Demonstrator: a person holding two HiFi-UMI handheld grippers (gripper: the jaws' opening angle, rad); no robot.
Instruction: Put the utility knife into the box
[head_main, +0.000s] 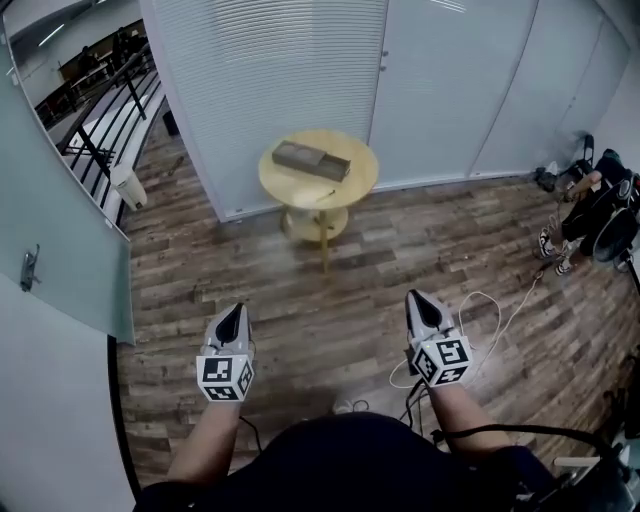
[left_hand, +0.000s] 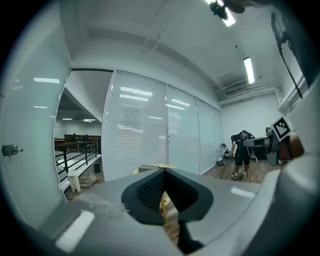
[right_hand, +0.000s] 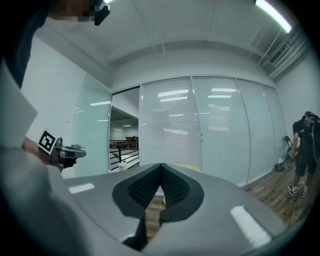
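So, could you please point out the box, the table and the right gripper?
Box (head_main: 311, 160), head view, middle of its top.
Table (head_main: 285, 188), head view, bare top near its front-left rim.
Right gripper (head_main: 414, 294), head view, tip where its shut jaws meet.

Round wooden table (head_main: 287, 187) by blinds (head_main: 270, 70) — white cable (head_main: 499, 315) on plank floor (head_main: 300, 320), person (head_main: 592, 215) far right

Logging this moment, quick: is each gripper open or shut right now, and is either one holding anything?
Left gripper: shut, jaws together, nothing between them.
Right gripper: shut, jaws together, holding nothing.
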